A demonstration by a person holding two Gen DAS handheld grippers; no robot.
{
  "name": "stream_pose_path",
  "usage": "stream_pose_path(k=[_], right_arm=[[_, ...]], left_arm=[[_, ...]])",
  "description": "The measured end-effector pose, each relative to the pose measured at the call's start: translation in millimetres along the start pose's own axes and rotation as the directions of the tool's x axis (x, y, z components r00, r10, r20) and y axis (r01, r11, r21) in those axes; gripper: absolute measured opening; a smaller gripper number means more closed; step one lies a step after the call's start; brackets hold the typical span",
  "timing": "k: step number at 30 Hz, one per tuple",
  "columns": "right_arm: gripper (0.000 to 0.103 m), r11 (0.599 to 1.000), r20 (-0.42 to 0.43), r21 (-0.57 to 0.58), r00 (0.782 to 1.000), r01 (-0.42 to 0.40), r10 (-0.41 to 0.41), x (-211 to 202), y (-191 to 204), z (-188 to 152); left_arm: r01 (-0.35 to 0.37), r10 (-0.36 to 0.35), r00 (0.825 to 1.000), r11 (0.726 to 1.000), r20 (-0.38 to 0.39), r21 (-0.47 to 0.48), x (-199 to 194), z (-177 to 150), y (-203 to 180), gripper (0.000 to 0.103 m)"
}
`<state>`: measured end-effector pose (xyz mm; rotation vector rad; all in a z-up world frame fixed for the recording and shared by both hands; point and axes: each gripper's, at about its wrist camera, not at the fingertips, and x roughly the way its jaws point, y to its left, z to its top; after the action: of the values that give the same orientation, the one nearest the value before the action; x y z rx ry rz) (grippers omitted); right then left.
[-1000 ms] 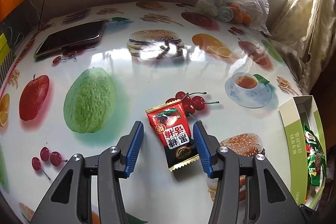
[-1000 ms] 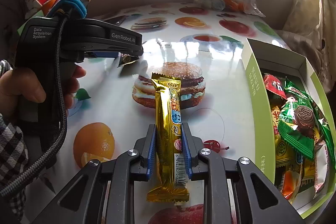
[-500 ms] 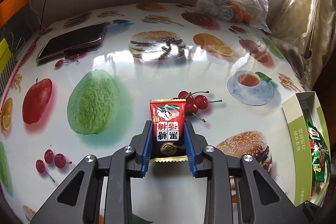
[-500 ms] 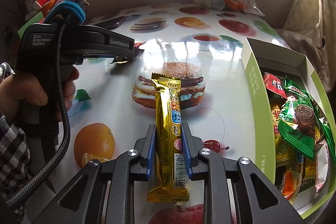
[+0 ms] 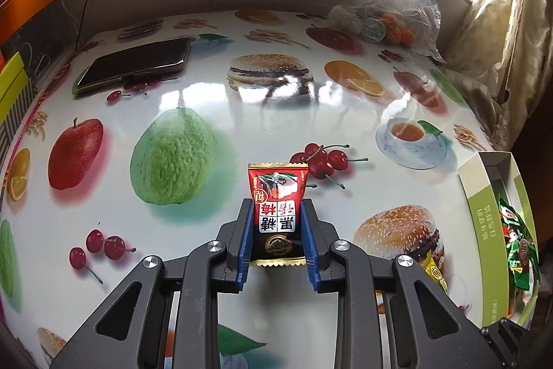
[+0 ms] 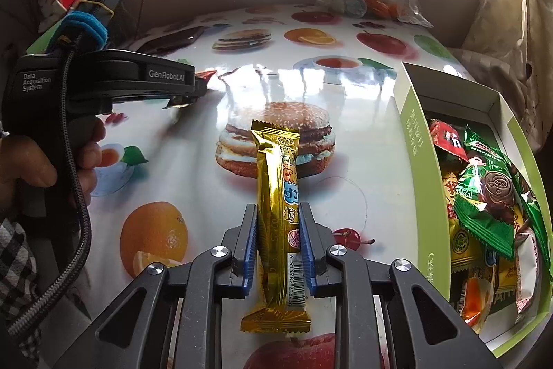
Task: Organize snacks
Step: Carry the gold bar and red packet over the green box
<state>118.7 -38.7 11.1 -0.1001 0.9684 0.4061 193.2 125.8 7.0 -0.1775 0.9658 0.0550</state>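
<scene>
Clamping red plum packet (image 5: 277, 209), left gripper (image 5: 276, 241); right gripper (image 6: 278, 242) pinching gold bar (image 6: 281, 223), barcode partly covered.

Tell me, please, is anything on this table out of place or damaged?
Nothing looks damaged or spilled. A phone lies at the far left of the table, and a plastic bag of other items sits at the far edge; neither is a snack for the box. Both grippers hold intact snacks.

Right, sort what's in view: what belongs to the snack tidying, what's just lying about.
Job:
red plum candy packet in left gripper
gold snack bar in right gripper
green box of snacks

Lying about:
phone
plastic bag
</scene>
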Motion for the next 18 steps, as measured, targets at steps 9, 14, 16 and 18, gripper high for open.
stream_pose_path(k=[9, 14, 16, 18], right_arm=[[0.021, 1.0, 0.025, 0.009, 1.0, -0.007, 0.007, -10, 1, -1], [0.021, 1.0, 0.044, 0.002, 0.999, -0.006, 0.006, -19, 4, -2], [0.021, 1.0, 0.051, 0.003, 0.999, -0.006, 0.006, -23, 4, -3], [0.021, 1.0, 0.057, 0.001, 0.998, -0.004, 0.004, -27, 5, -4]], left_arm=[[0.008, -0.008, 0.999, 1.0, 0.044, -0.002, -26, -6, 4, 0.027], [0.017, -0.017, 0.998, 1.0, 0.065, 0.001, -41, -9, 3, 0.027], [0.018, -0.018, 0.997, 1.0, 0.074, 0.001, -47, -11, 2, 0.027], [0.022, -0.022, 0.996, 1.0, 0.082, 0.003, -53, -12, 2, 0.027]])
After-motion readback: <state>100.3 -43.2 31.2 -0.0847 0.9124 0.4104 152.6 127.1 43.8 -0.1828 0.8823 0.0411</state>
